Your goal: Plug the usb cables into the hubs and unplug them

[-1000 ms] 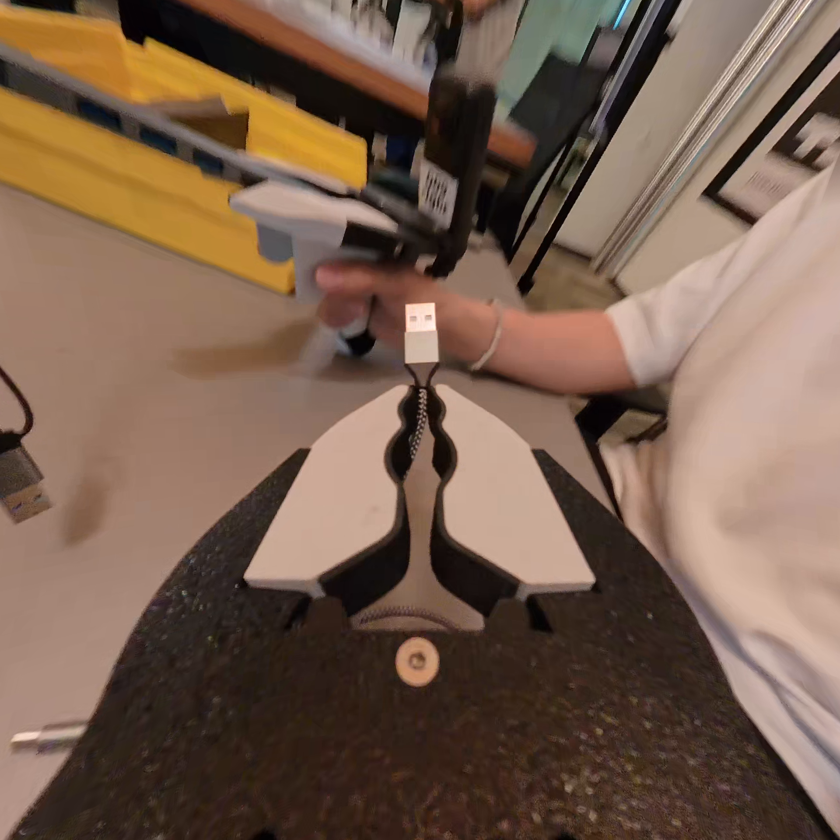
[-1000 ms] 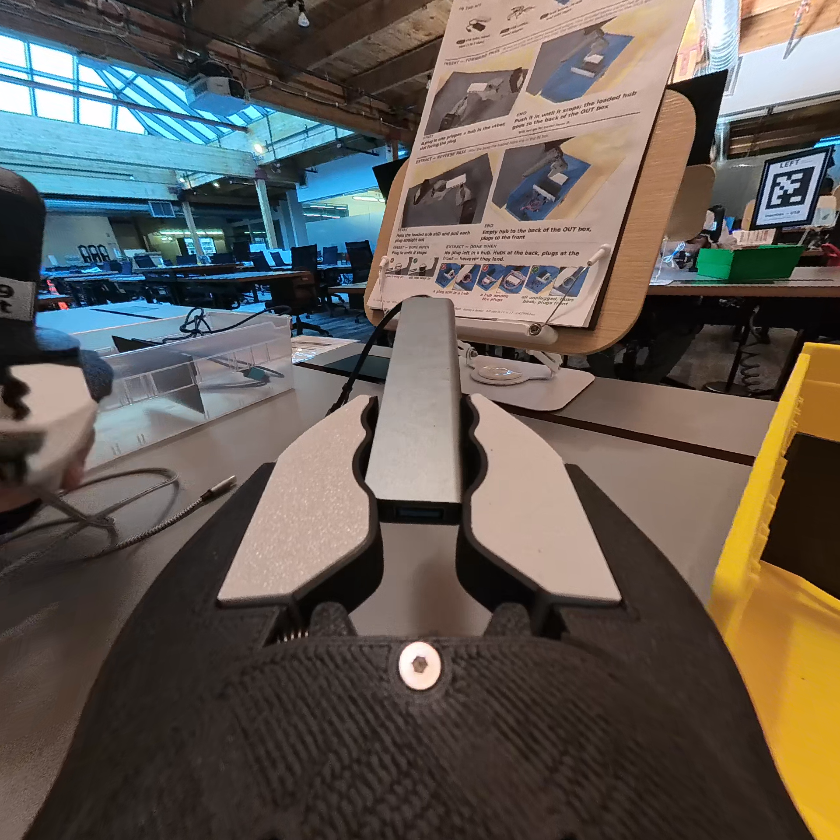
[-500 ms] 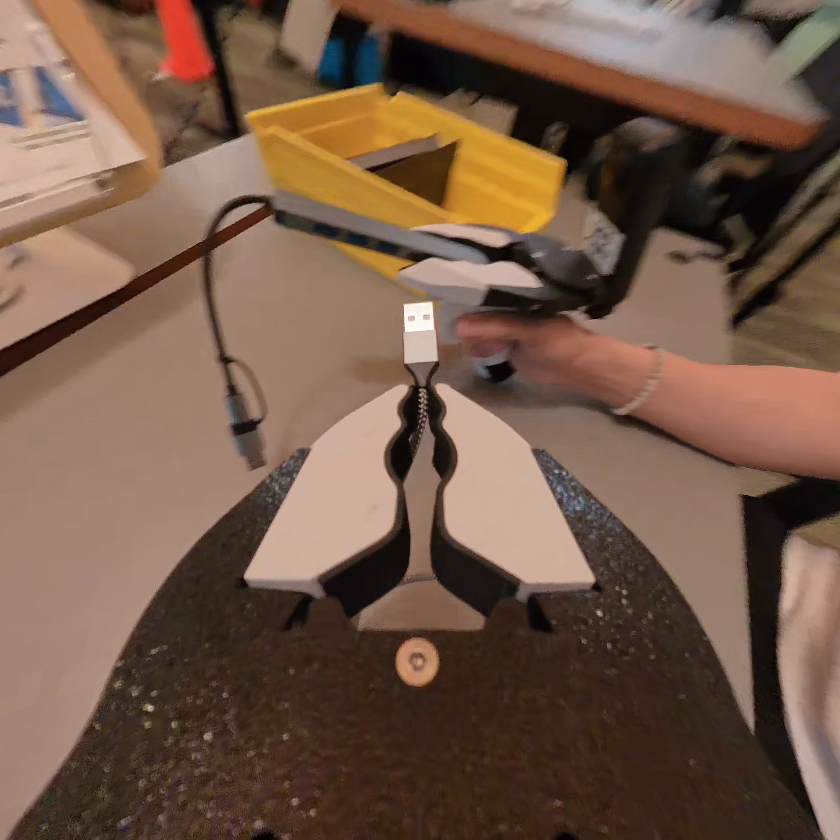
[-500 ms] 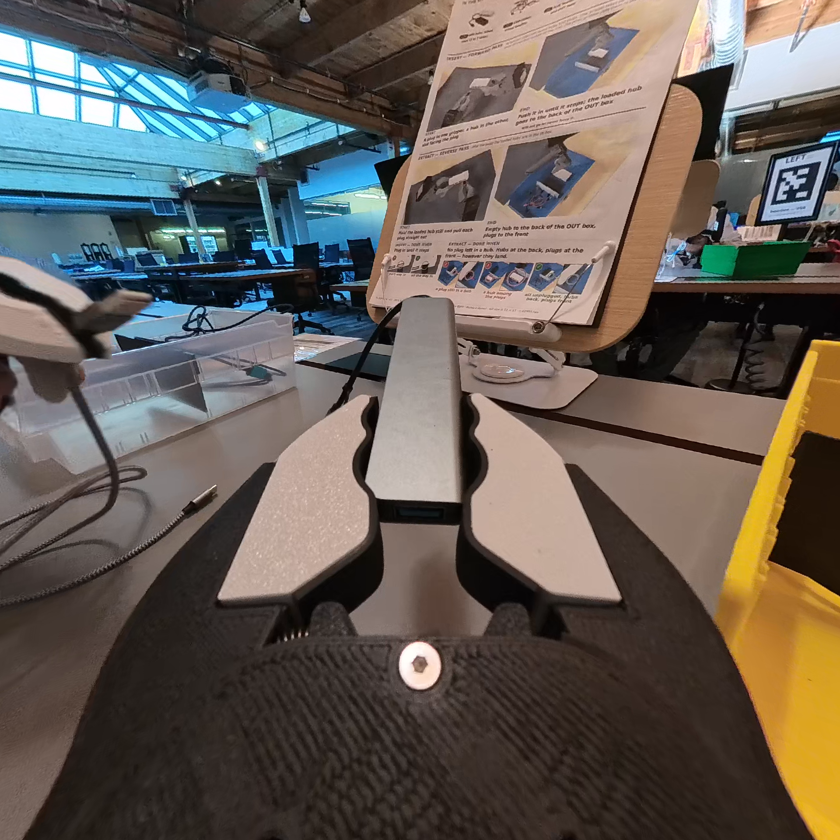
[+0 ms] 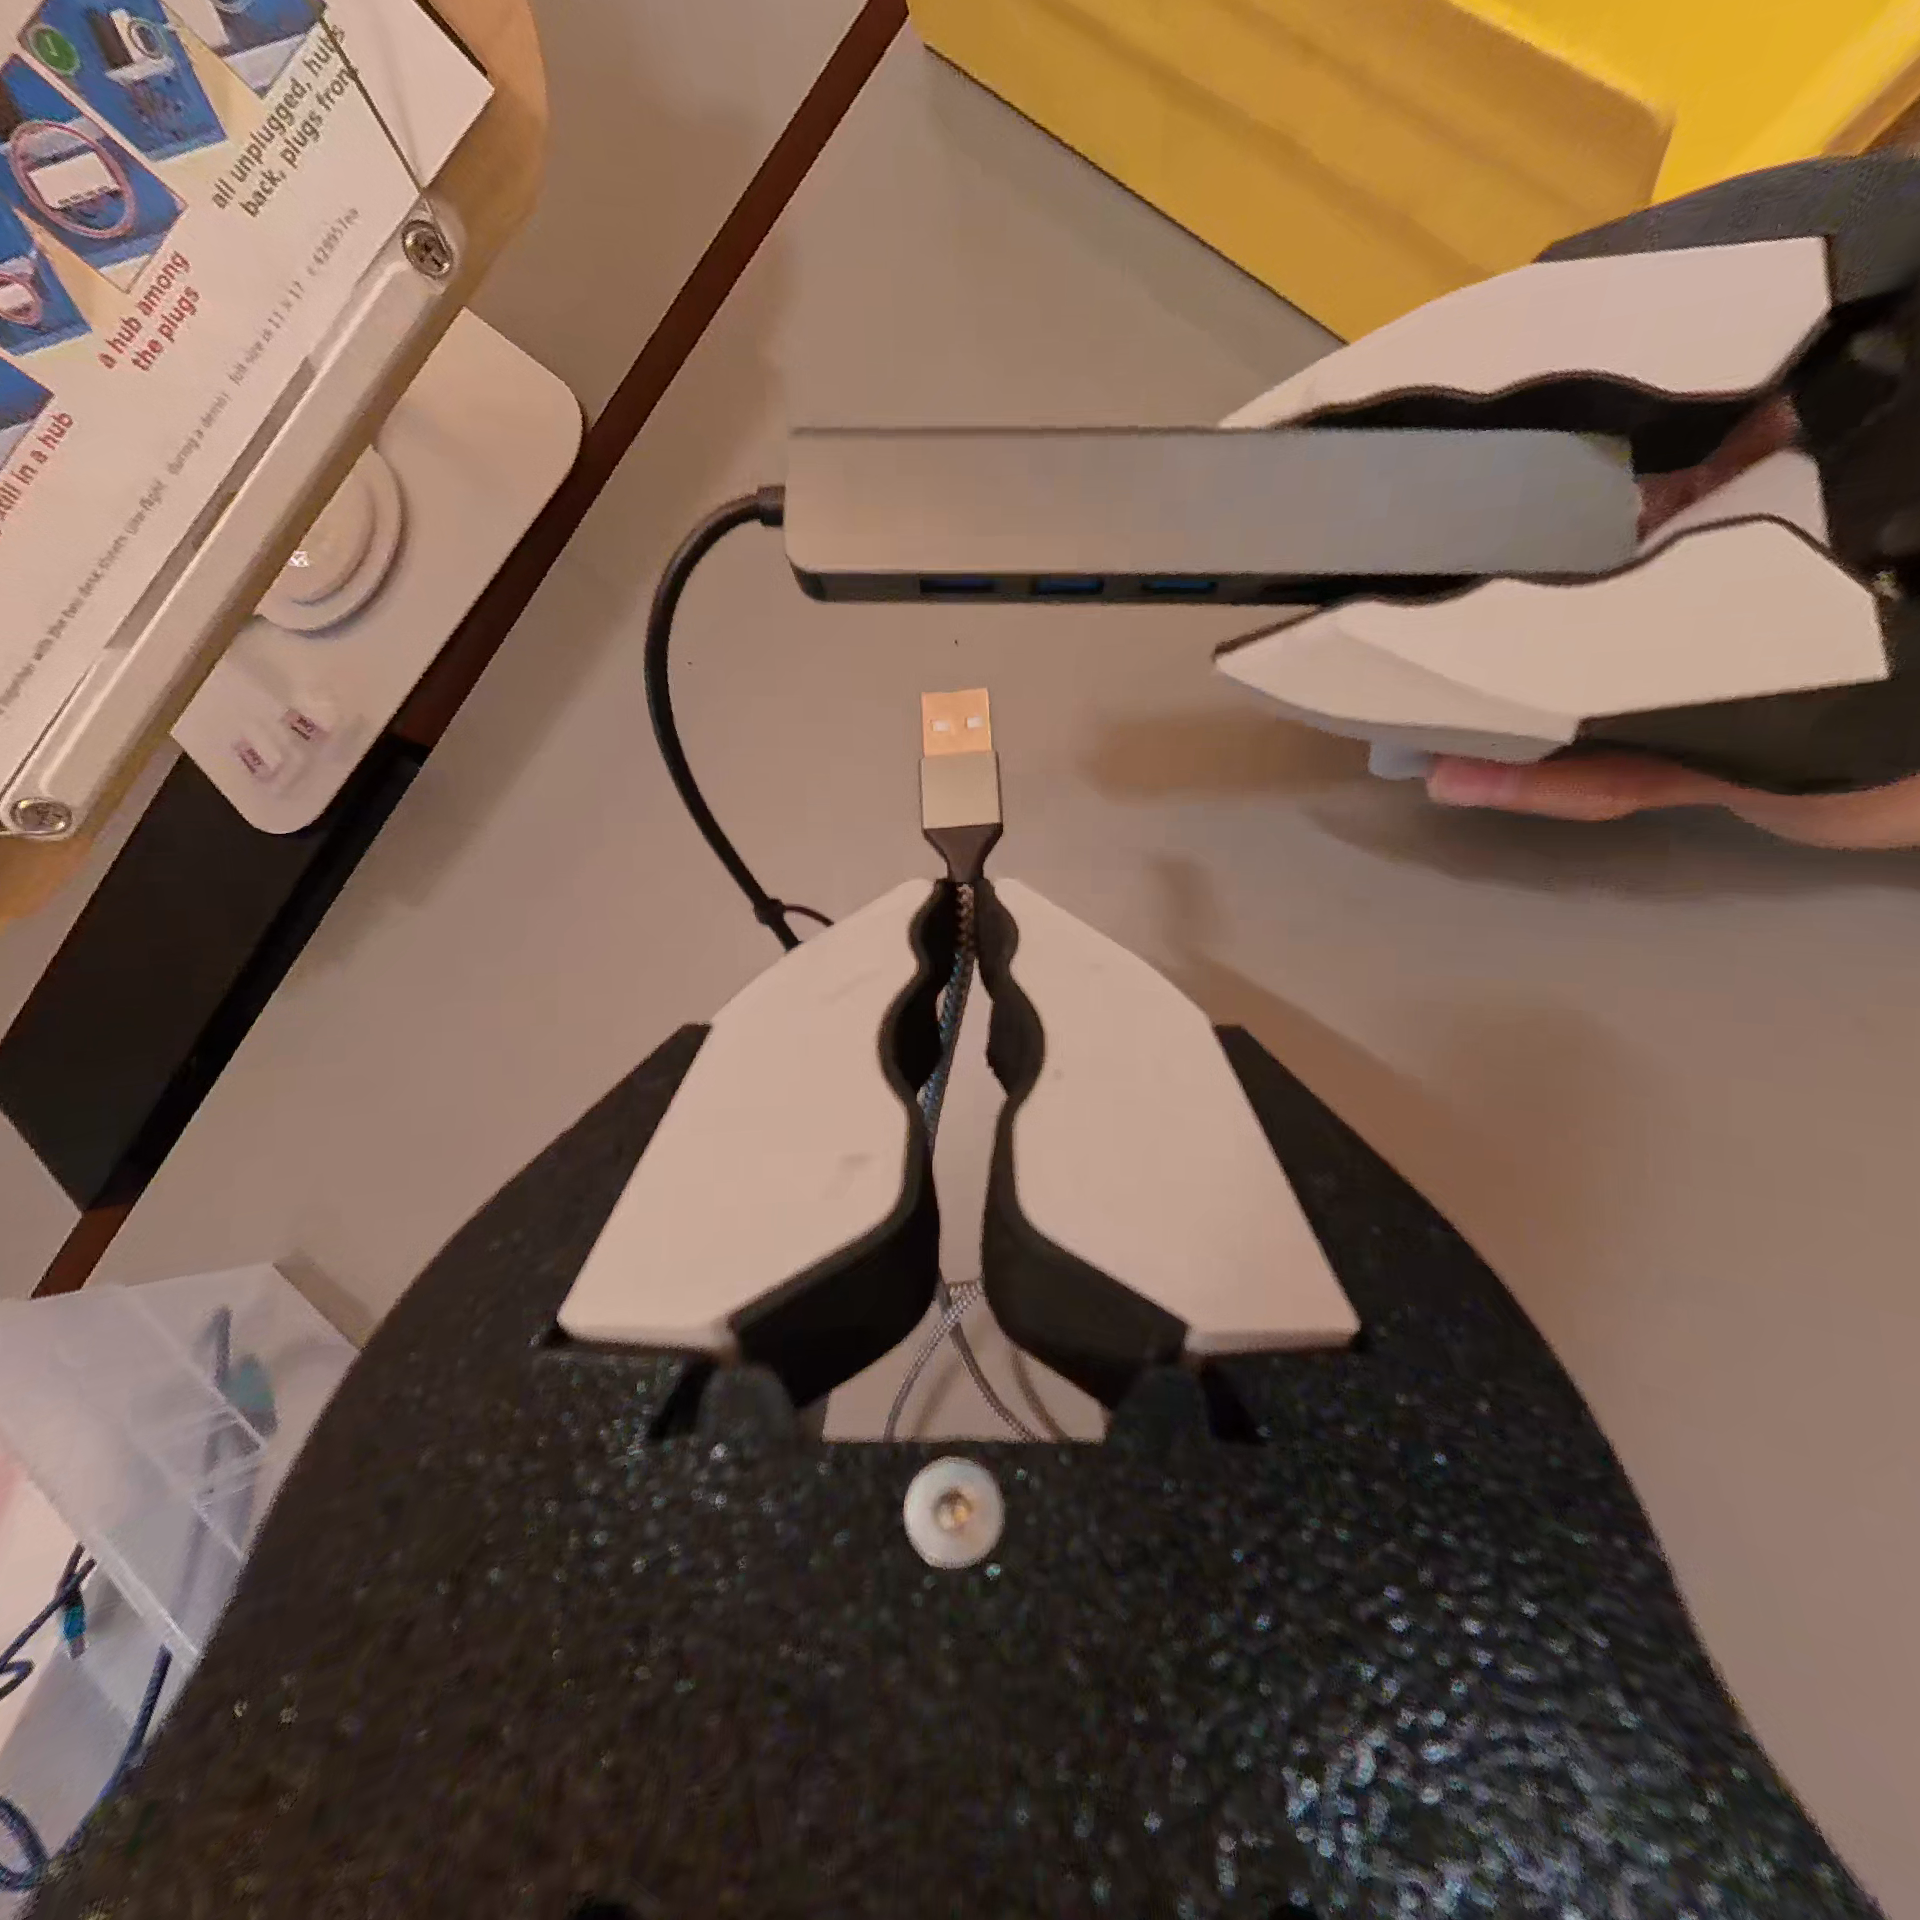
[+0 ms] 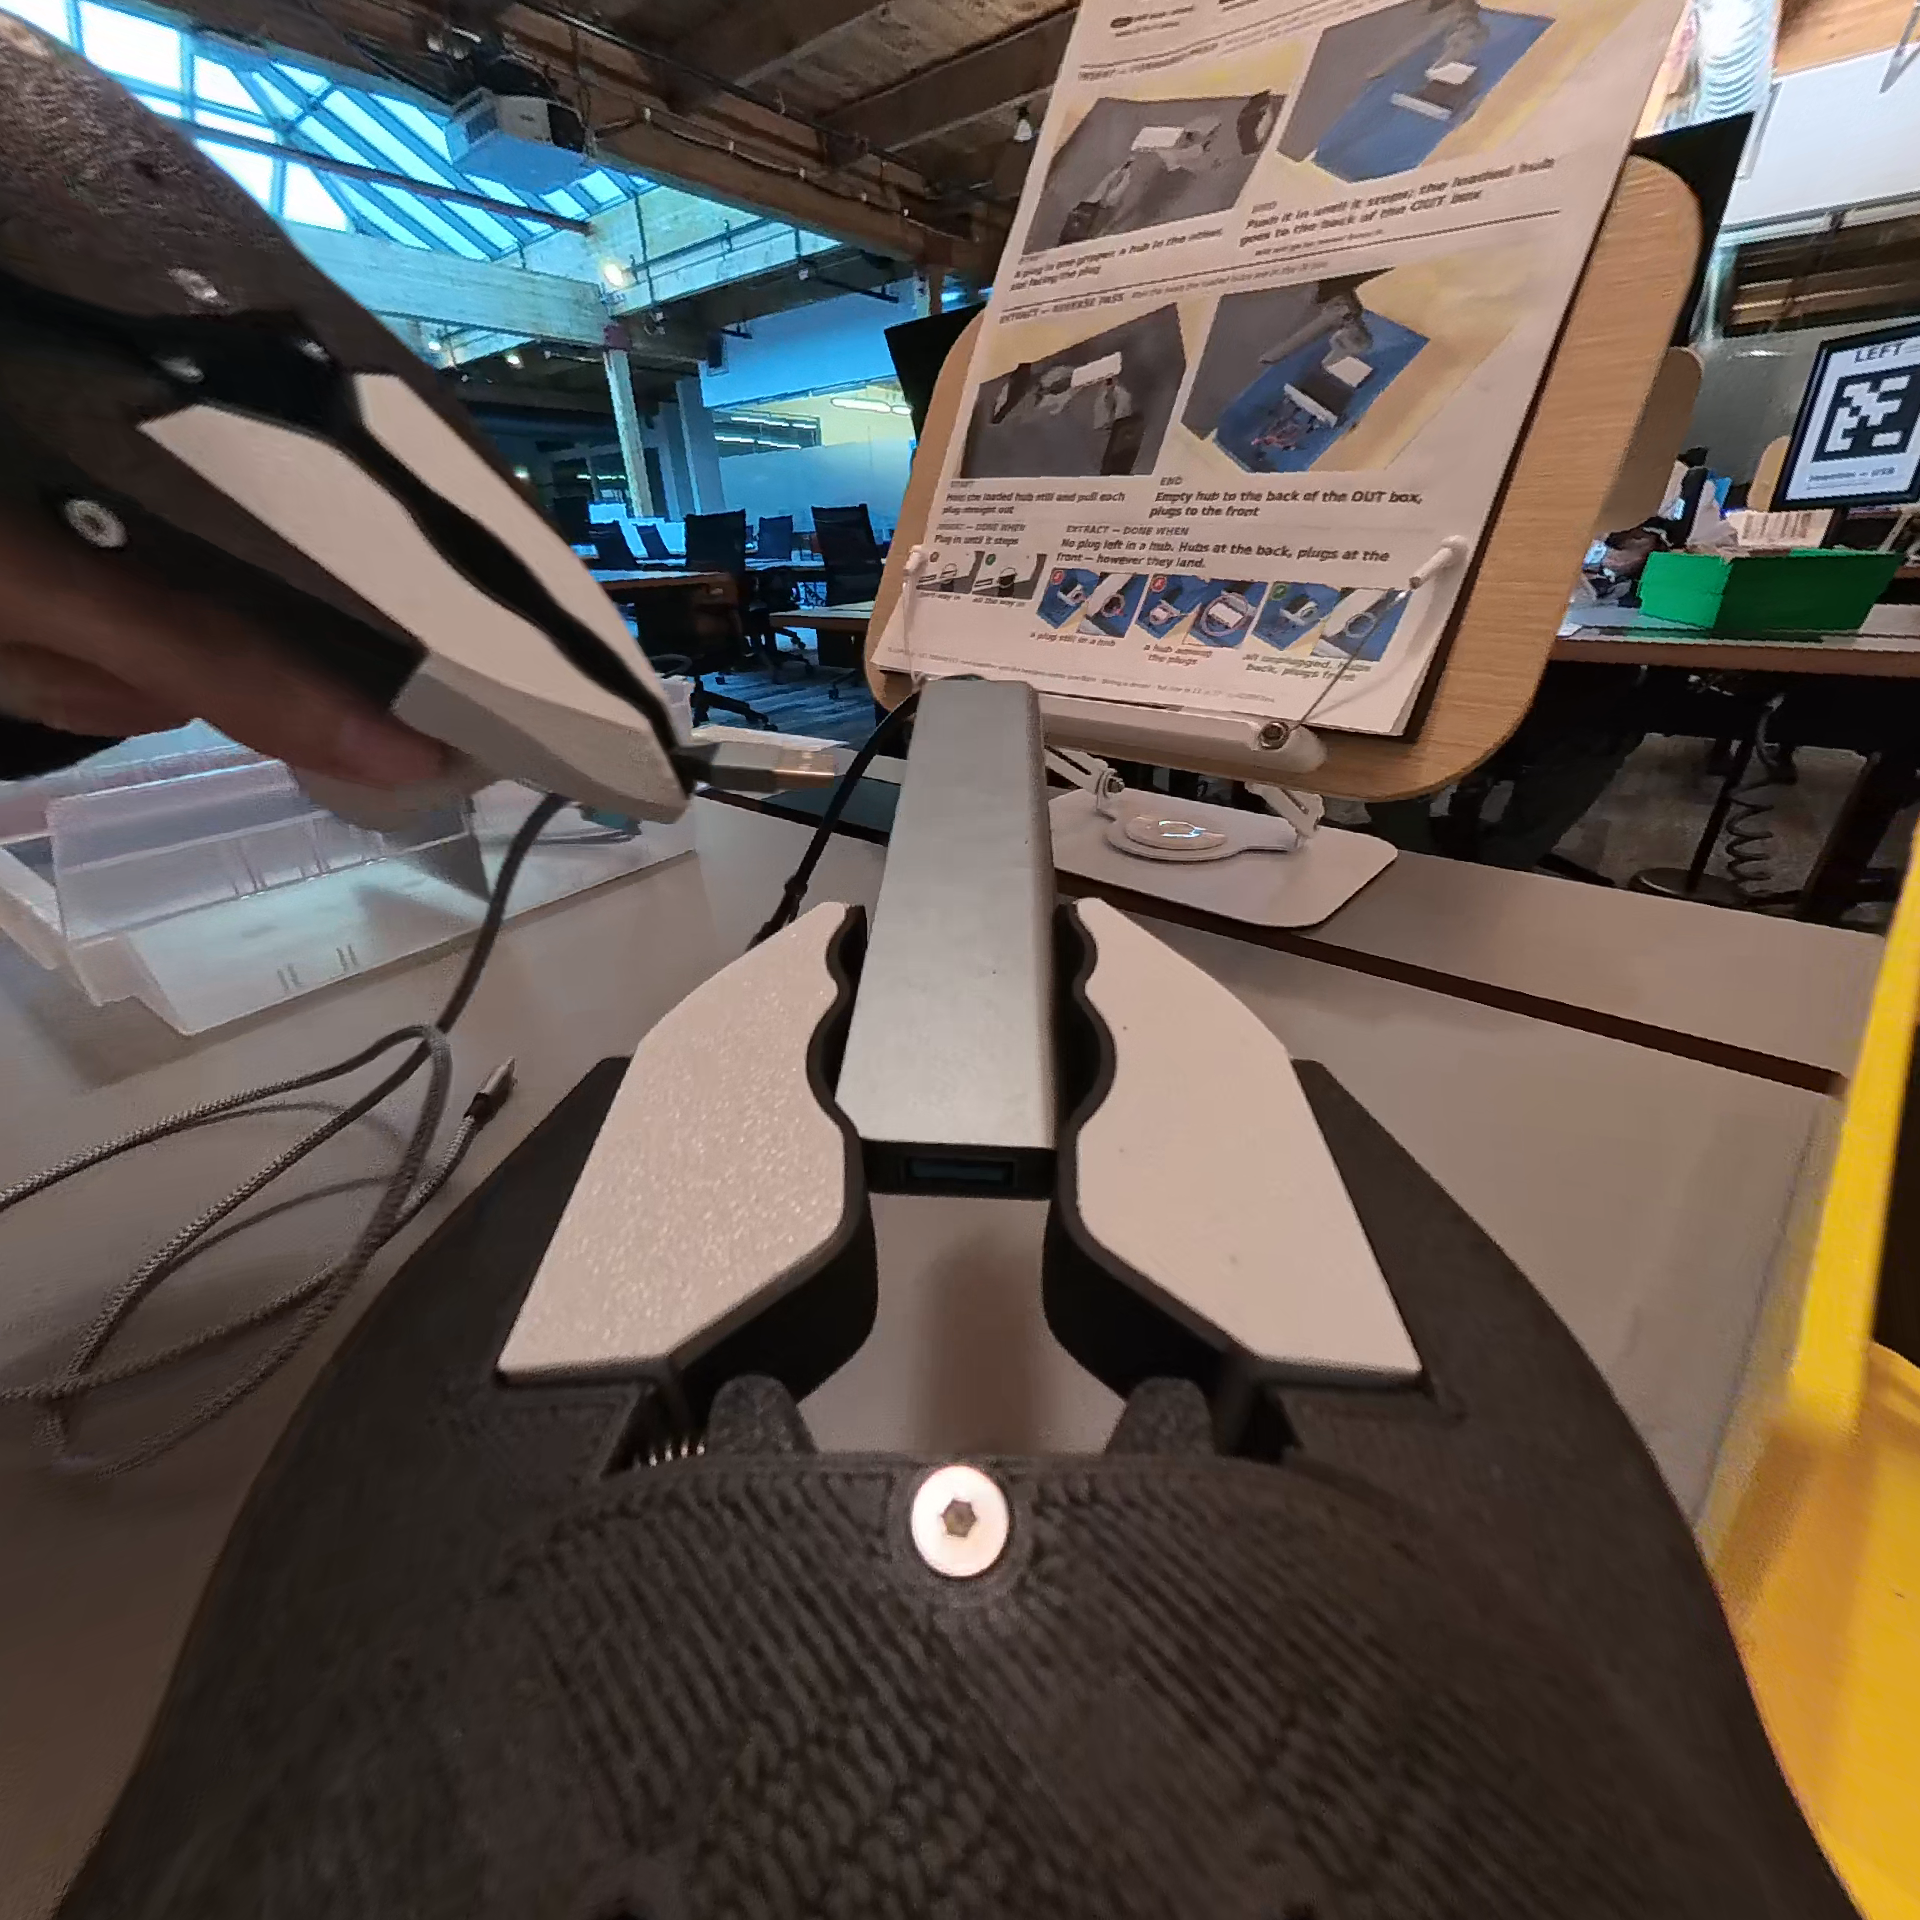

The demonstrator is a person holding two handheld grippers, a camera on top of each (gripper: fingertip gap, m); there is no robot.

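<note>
Left gripper (image 5: 961,894) pinched tight on braided USB cable (image 5: 958,971), plug (image 5: 958,764) just short of grey hub (image 5: 1195,509); right gripper (image 6: 956,925) clamped around hub.

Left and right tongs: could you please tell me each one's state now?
Left tongs: closed on the USB cable.
Right tongs: closed on the hub.

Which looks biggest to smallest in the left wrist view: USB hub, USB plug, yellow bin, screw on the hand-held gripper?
As they appear, nearness not corrected:
1. yellow bin, cropped by the frame
2. USB hub
3. USB plug and screw: look alike; the screw sits nearer the camera, so no ranking.
</note>
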